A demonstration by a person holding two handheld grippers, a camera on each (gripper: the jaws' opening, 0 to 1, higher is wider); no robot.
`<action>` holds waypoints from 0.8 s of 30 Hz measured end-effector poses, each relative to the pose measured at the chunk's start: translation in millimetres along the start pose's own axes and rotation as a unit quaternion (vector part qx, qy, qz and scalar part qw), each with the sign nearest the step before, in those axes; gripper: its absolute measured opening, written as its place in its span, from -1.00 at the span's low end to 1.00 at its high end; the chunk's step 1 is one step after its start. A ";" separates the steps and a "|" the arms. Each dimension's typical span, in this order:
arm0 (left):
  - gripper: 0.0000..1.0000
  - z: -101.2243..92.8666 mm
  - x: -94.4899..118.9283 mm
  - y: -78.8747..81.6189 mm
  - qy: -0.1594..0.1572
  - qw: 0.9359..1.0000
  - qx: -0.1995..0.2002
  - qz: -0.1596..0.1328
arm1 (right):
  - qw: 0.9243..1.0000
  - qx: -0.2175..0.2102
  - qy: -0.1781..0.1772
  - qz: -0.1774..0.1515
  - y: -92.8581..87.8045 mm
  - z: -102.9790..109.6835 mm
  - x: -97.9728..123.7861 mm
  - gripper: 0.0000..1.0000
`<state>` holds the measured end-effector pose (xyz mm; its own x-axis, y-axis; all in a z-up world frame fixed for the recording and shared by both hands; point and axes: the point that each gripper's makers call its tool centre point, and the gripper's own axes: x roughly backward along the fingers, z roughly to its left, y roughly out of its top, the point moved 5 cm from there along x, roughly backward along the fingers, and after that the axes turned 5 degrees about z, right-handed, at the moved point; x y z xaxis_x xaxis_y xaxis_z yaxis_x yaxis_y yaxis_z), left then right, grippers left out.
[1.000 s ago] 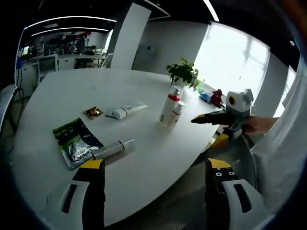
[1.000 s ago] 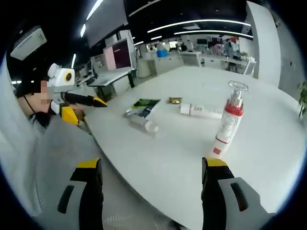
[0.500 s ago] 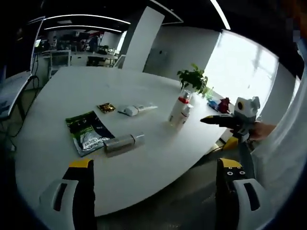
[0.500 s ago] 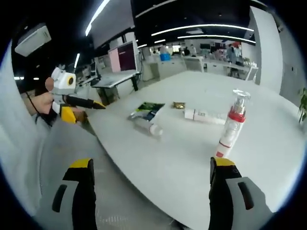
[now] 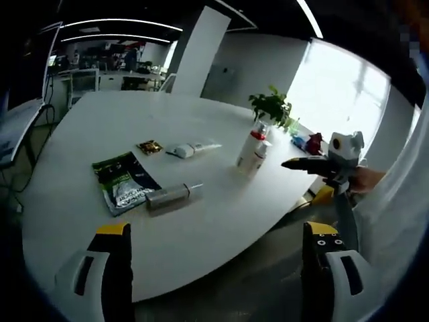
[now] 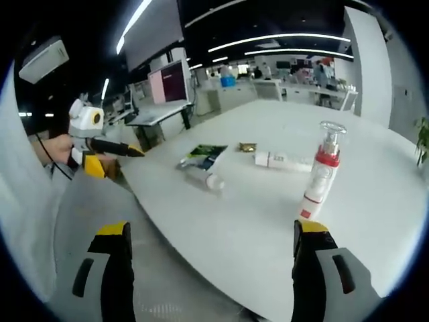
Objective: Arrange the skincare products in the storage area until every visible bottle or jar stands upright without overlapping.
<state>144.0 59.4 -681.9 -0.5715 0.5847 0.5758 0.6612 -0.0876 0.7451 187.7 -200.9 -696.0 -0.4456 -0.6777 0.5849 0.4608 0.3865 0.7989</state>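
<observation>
Left gripper view looks past its own left hand-held gripper (image 5: 214,268), jaws spread wide and holding nothing, short of the near edge of the round white worktop (image 5: 74,141). Nearest that edge a silver bottle (image 5: 173,196) lies on its side, its base resting on or against a dark green sachet (image 5: 123,184); a grasp taken low across it could drag the sachet along or roll the bottle toward the edge. Further in, a white tube (image 5: 191,148) lies flat beside a small gold packet (image 5: 149,147); a tube may not stand on its cap and could topple again. Toward the right edge a red-collared pump bottle (image 5: 252,146) stands upright with a smaller bottle touching it, so a careless sweep there could knock both down. In the right gripper view, the right hand-held gripper (image 6: 214,268) is likewise open and empty, off the worktop, the pump bottle nearest it. Both hand-held grippers hover well apart from the products.
</observation>
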 end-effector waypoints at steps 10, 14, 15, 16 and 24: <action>0.84 3.4 -7.9 18.1 0.027 0.999 -0.028 -0.015 | 1.000 -0.015 -0.003 -0.011 -2.2 -7.4 1.0 0.99; 0.82 6.1 -12.0 20.0 0.036 0.999 -0.041 0.001 | 1.000 -0.020 -0.002 -0.012 -2.7 -8.7 0.0 0.99; 0.81 6.5 -12.4 20.7 0.037 0.998 -0.041 0.002 | 1.000 -0.019 -0.001 -0.011 -2.7 -7.9 0.3 0.98; 0.81 6.8 -13.9 22.5 0.036 0.998 -0.042 0.005 | 1.000 -0.018 0.000 -0.011 -2.7 -7.3 0.5 0.95; 0.73 7.3 -28.7 37.8 0.033 0.995 -0.086 0.047 | 1.000 -0.015 -0.001 -0.006 -2.2 -2.8 2.5 0.93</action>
<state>188.9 45.2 -672.7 -0.5455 0.5140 0.6620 0.6231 -0.2795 0.7305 187.8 -205.1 -696.7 -0.4536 -0.6807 0.5752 0.4781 0.3588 0.8017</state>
